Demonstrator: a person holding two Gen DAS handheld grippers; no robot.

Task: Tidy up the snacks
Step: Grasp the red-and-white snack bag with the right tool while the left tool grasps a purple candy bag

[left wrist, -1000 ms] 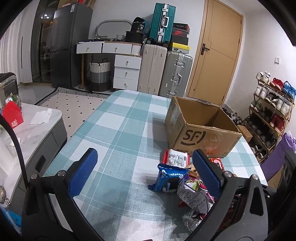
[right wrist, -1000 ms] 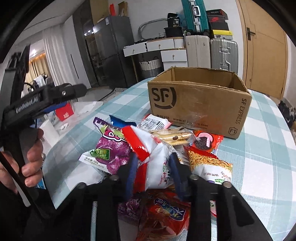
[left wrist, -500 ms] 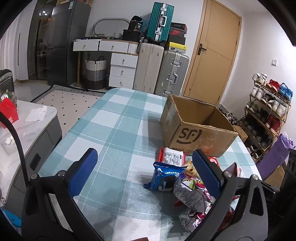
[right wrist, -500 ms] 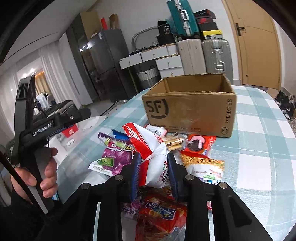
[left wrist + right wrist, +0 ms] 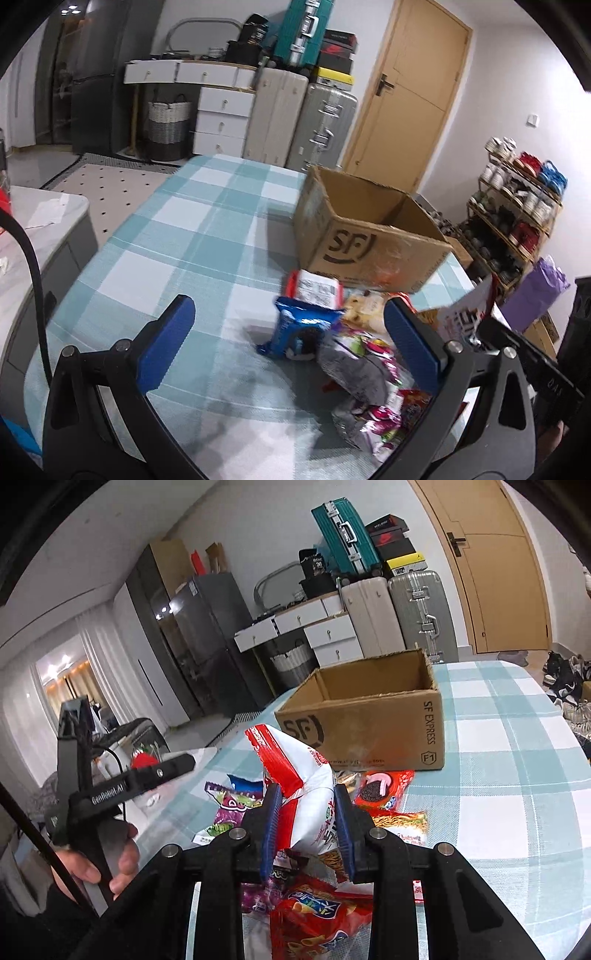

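Right wrist view: right gripper (image 5: 306,827) pinches a white-and-red crinkled snack bag (image 5: 299,775) at centre frame, hiding the brown cardboard box's (image 5: 373,723) logo; lower packets are cut off. Left gripper (image 5: 291,328) jaws spread, empty, packets blurred

Bare checked tablecloth (image 5: 177,229) is left open across the left and centre of the left wrist frame. The lower right is blocked by the snack pile (image 5: 354,354), and behind it the cardboard box (image 5: 369,240) is set, its top open
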